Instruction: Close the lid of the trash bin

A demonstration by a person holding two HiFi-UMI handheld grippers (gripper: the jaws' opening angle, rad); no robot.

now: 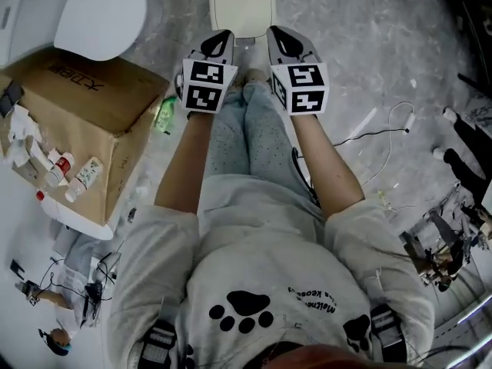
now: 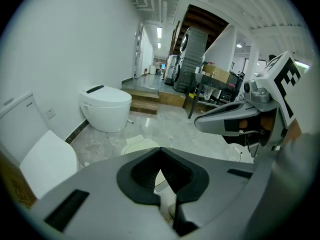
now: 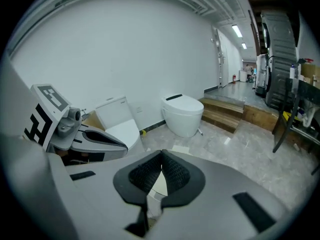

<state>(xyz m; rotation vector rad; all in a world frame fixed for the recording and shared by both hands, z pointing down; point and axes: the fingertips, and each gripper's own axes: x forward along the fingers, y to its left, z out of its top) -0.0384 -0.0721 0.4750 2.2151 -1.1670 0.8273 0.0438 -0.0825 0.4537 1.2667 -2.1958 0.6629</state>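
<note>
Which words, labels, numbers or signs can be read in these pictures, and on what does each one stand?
Cardboard box: dark print on its top, upside down, not legible with certainty.
Sweatshirt: curved lettering beside a paw print, too blurred to read.
Bottles at the box: labels too small.
Left hand-held gripper and right hand-held gripper: square black-and-white markers, no words.
Nothing can be quoted reliably.

The grey floor (image 1: 369, 44) carries the trash bin (image 1: 242, 4) and a toilet (image 2: 105, 109).
</note>
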